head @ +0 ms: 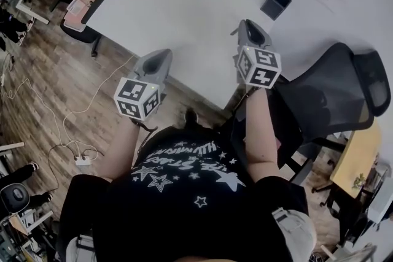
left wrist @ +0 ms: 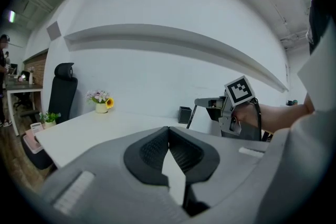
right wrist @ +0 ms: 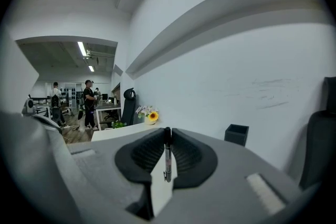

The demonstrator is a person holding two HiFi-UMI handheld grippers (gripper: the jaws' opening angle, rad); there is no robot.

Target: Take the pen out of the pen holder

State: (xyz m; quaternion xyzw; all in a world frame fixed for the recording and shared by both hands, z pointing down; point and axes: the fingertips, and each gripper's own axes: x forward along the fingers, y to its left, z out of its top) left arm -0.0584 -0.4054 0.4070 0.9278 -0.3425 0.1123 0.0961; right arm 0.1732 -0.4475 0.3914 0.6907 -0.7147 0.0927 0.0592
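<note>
My right hand-held gripper [right wrist: 168,131] is clenched on the pen [right wrist: 167,157], pinched by its upper end right at the jaw tips with the barrel hanging down between the pads. It is clear of the pen holder [right wrist: 236,134], which sits on the table [head: 184,15] ahead of this gripper and off to its right, well apart. The pen looks light, stiff and slim. Its barrel is probably smooth, so held this close to the end it could swivel or slip, and a pinch nearer the middle would be steadier. My left hand-held gripper [left wrist: 168,129] is closed on nothing. Both forearms reach forward, with the grippers tipped slightly downward over the near edge of the table.
</note>
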